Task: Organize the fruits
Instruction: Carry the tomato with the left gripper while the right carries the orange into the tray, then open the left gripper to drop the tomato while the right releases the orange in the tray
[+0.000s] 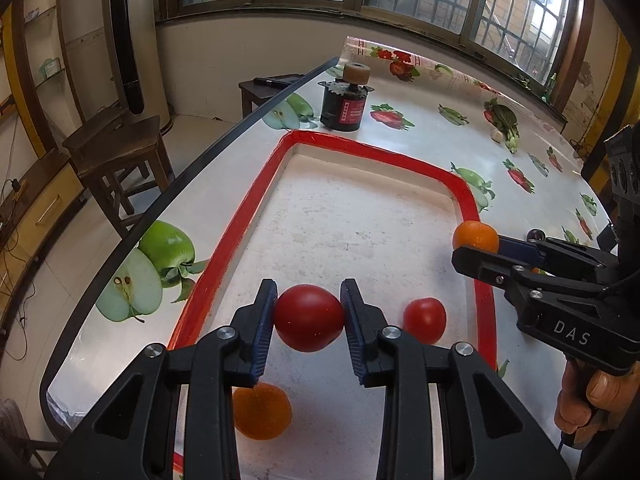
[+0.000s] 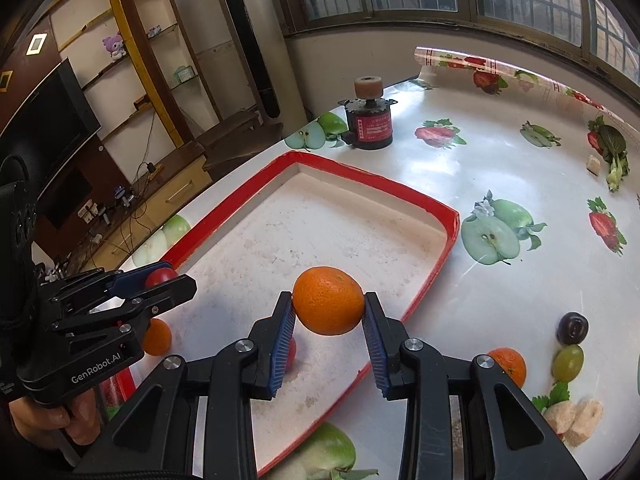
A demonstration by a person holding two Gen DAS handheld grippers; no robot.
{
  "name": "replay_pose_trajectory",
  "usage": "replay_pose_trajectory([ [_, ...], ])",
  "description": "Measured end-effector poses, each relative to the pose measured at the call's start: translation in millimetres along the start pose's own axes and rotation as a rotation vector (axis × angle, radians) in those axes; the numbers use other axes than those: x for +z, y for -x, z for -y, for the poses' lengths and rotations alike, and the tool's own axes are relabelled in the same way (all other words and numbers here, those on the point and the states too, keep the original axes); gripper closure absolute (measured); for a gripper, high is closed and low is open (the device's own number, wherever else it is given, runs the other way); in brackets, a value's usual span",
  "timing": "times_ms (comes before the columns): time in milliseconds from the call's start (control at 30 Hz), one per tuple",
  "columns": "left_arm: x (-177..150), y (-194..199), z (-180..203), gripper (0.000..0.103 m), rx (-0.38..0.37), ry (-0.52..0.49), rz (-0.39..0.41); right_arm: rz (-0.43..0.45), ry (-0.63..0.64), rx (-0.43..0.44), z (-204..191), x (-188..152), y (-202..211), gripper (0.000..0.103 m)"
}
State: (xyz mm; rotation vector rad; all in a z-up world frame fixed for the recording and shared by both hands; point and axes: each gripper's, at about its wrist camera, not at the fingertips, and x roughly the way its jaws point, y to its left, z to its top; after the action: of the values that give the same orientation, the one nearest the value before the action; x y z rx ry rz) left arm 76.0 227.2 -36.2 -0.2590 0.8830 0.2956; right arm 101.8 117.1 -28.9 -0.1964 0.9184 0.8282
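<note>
Over the red-rimmed tray (image 1: 472, 200), the left tongs (image 1: 308, 316) grip a red tomato (image 1: 308, 318). The right tongs (image 2: 329, 312) grip an orange (image 2: 328, 300) above the tray's right edge.

A black motor (image 2: 370, 128) with a red label and a tan roller on top stands upright on the fruit-printed surface (image 2: 500, 168). Behind the motor rises a tall tower fan (image 2: 250, 40); left of it, shelves (image 2: 132, 52) and a dark television (image 2: 44, 120). A wooden stool (image 1: 120, 156) stands on the floor beside the surface.
</note>
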Motion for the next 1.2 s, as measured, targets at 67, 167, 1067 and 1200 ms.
replay_pose_trajectory([
  [67,0.7,-3.7,-1.0,0.073,0.009,-0.001,-0.007,-0.011,0.004,0.0,-0.1,2.3,-8.8,0.068],
  [167,1.1,-7.9,-2.9,0.073,0.012,0.004,-0.019,-0.027,0.004,0.0,1.2,4.5,-19.6,0.068],
  [1067,-2.9,-20.3,-10.4,0.042,0.032,0.053,-0.09,-0.071,0.046,-0.012,-4.4,6.0,-43.6,0.049],
  [1200,-3.2,-13.0,-9.4,0.042,0.04,0.046,-0.08,-0.058,0.049,-0.013,-4.8,7.3,-33.8,0.049],
])
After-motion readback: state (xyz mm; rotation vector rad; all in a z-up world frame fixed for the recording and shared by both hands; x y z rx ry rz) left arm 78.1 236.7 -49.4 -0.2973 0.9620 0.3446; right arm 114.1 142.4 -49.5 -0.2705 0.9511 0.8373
